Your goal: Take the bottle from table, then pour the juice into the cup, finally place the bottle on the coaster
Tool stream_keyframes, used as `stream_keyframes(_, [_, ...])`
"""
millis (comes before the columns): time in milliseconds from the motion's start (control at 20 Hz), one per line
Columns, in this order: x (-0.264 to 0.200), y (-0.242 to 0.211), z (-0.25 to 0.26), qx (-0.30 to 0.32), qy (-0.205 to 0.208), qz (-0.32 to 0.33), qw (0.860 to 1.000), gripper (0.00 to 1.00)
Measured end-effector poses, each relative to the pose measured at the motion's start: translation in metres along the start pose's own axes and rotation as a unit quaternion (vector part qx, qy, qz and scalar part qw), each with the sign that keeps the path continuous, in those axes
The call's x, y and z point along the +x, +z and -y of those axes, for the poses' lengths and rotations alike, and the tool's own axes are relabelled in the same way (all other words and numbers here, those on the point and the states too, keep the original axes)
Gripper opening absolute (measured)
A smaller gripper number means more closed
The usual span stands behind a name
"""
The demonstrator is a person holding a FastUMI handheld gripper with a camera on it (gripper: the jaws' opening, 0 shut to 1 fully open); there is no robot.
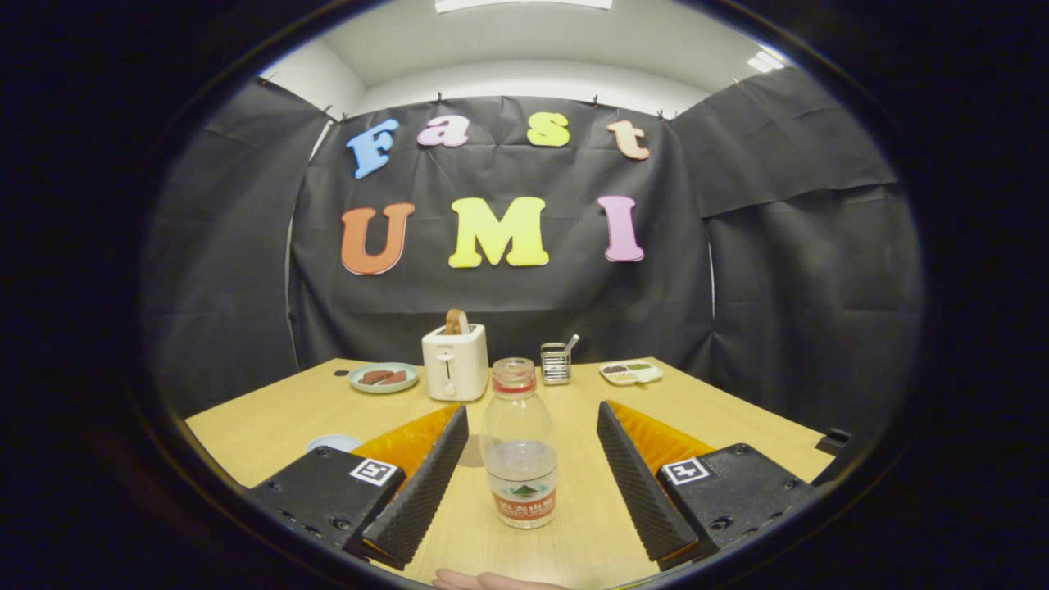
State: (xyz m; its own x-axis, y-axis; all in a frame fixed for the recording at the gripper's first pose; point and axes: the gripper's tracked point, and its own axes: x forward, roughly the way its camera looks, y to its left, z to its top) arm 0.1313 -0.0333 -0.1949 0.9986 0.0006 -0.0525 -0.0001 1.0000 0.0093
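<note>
The clear plastic bottle [519, 442] with a red neck ring stands upright on the pale wooden bench [279, 410], between the spread-apart tongs [524, 479], touching neither finger. Thin-walled, part full and likely light, it should dent easily; grip mid-body, above the label.

table [270, 410]: pale wood-look top, smooth, soft sheen | bottle [518, 459]: clear glossy plastic with a paper-like label, standing between the spread fingers [422, 483] of the gripper [524, 483], untouched; fingers' inner faces ribbed and matt | toaster [455, 360]: smooth satin plastic | rack [556, 363]: shiny metal | booth wall [787, 270]: matt creased cloth
</note>
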Motion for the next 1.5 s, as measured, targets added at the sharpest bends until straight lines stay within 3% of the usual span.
stream_keyframes(450, [0.036, -0.049, -0.007, -0.022, 0.01, -0.014, 1.0, 1.0])
stream_keyframes(700, [0.051, -0.064, -0.005, -0.009, -0.004, -0.027, 1.0, 1.0])
stream_keyframes(850, [0.059, -0.064, -0.006, -0.008, -0.005, -0.028, 1.0, 1.0])
stream_keyframes(1000, [0.061, -0.064, -0.003, -0.012, -0.008, -0.037, 0.999, 0.81])
stream_keyframes(1500, [0.039, -0.006, 0.003, -0.133, -0.053, -0.006, 0.99, 0.8])
